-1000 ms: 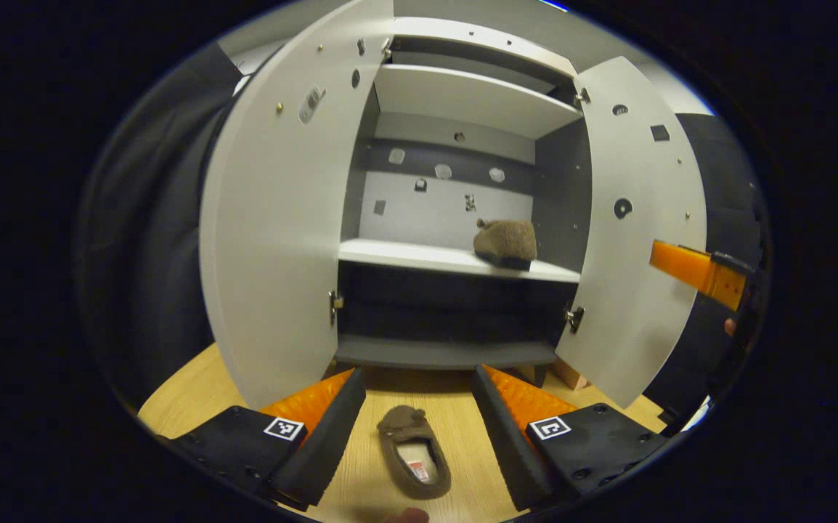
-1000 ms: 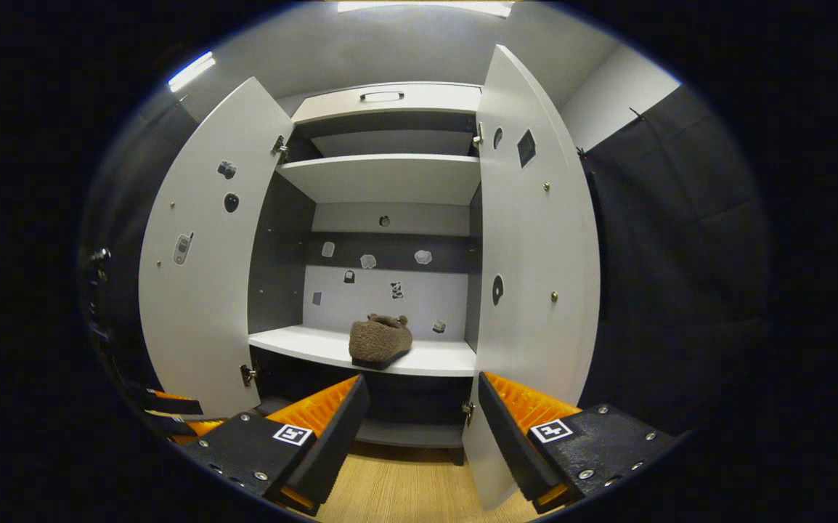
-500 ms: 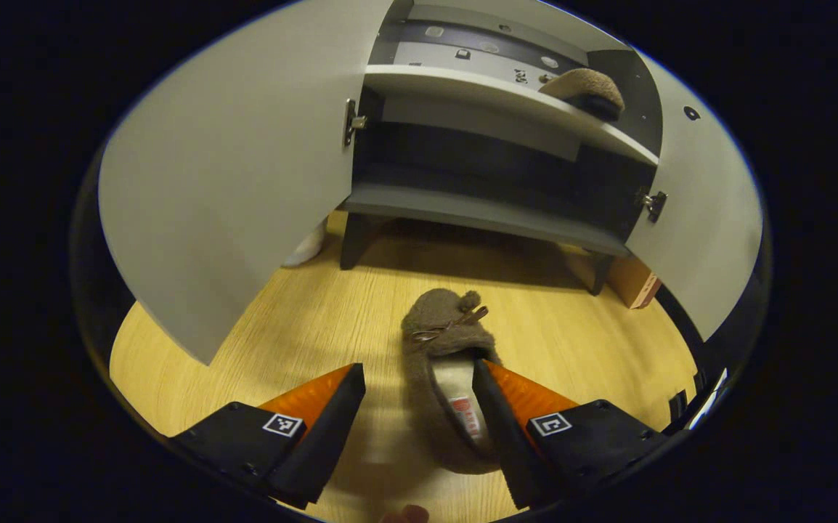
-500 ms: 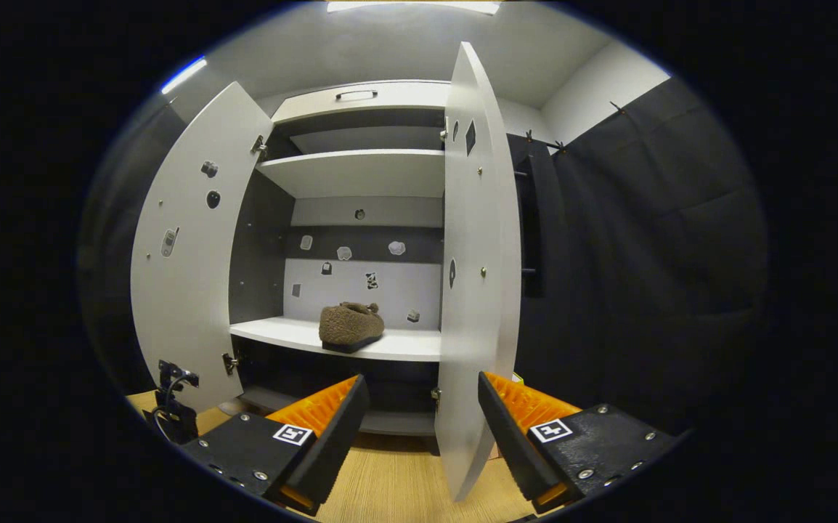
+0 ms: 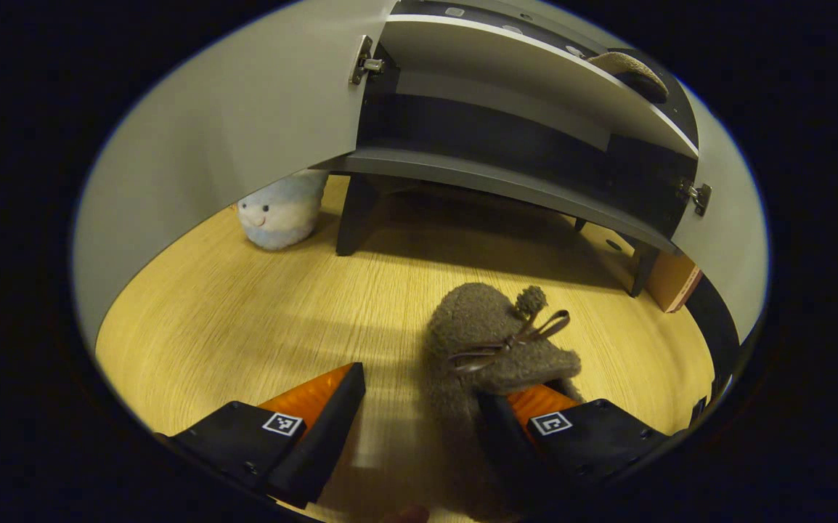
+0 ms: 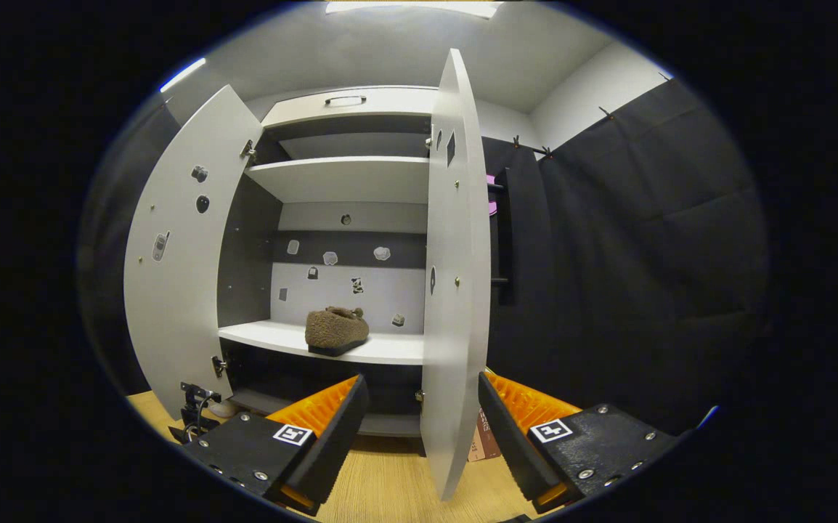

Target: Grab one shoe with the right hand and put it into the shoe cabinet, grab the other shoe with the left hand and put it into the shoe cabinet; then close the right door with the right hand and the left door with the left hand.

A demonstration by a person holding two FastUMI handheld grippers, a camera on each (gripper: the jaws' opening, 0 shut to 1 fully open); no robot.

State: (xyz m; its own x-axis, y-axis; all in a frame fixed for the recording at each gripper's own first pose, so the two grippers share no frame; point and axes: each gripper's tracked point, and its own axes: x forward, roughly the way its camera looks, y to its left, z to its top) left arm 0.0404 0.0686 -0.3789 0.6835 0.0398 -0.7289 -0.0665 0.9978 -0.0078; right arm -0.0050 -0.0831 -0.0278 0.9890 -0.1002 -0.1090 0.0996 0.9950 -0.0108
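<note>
Left gripper [image 5: 419, 414] low, jaws spread; right gripper [image 6: 419, 428] likewise agape.

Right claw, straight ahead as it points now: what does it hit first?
Most likely the edge of the open right door, which stands between the right claw fingers' line; depth is unclear. The shoe on the shelf sits farther back.

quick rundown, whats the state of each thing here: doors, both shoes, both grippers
left door: open
right door: open, seen nearly edge-on
shoe on shelf: resting upright inside the cabinet
shoe on floor: lying on the wood floor, one finger of the left gripper inside its opening
left gripper: open, straddling the shoe's side wall
right gripper: open, holding nothing
</note>
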